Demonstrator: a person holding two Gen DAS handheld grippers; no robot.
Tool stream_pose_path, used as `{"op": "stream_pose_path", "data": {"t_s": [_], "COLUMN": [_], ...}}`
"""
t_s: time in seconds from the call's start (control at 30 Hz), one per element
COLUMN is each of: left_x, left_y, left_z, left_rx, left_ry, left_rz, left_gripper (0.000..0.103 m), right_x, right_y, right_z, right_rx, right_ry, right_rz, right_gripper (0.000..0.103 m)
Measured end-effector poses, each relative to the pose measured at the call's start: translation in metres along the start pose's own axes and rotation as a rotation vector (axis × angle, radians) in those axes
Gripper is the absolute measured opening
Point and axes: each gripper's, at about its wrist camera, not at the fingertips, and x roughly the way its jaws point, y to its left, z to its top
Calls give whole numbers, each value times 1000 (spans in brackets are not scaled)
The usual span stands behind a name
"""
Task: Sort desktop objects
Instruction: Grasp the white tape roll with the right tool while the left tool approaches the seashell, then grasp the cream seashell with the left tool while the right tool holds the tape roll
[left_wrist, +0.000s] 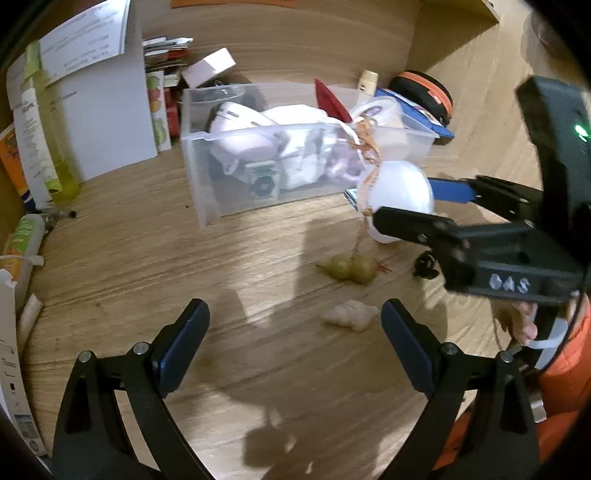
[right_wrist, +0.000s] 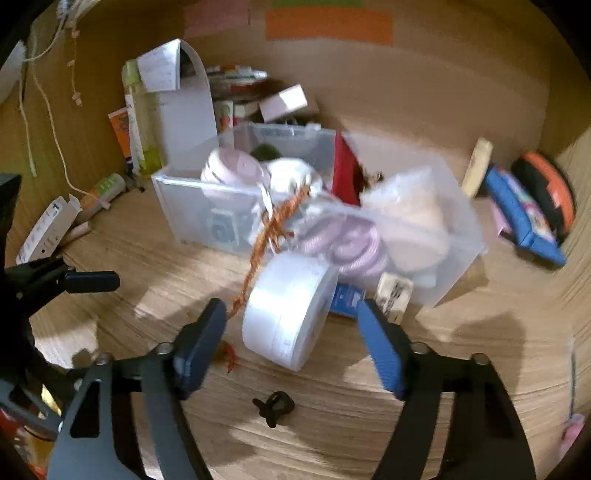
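Note:
A white tape roll stands on edge on the wooden desk, in front of a clear plastic bin packed with pale items. My right gripper is open around the roll, with a gap showing on each side. An orange braided cord hangs from the bin down to a green gourd charm. My left gripper is open and empty above the bare desk. A small whitish lumpy object lies near its right fingertip. A black clip lies under the right gripper.
Papers and a yellow-green bottle stand at the left, with books behind the bin. A blue pouch and an orange-and-black round case lie at the far right. A small printed block sits beside the bin.

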Motion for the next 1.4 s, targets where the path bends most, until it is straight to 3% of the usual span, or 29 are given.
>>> {"op": "stream_pose_path", "data": {"t_s": [0.07,0.2,0.27,0.43,0.57,0.63,0.7,0.8,1.03,1.17,1.4], "left_x": [2,8,11,15,15,13,11,10,9,3,-12], "left_y": [-5,-13,-17,-23,-25,-26,-27,-25,-22,-17,-6], "left_z": [-1,-1,-1,1,0,-2,-3,-3,-2,3,12], "left_rx": [9,29,43,60,66,75,84,84,50,20,18], "left_ry": [9,14,17,14,0,-3,-5,-6,-14,-32,-81], "left_rz": [-6,-9,-6,1,10,-6,-16,-19,-28,-36,-9], "left_gripper": [95,94,91,82,68,65,49,34,32,24,24], "right_x": [2,-1,-3,-5,2,4,2,-3,-25,-35,-54], "right_y": [-8,-19,-22,-26,-22,-20,-19,-22,-33,-40,-45], "right_z": [-1,-7,-9,-11,-8,-8,-8,-8,-9,-11,-7], "right_rx": [39,64,55,44,38,26,29,47,77,90,99], "right_ry": [13,23,24,27,33,23,11,-9,-52,-70,-112], "right_rz": [24,51,40,34,39,40,48,66,66,61,59], "right_gripper": [60,37,32,31,31,27,27,27,27,27,27]}}
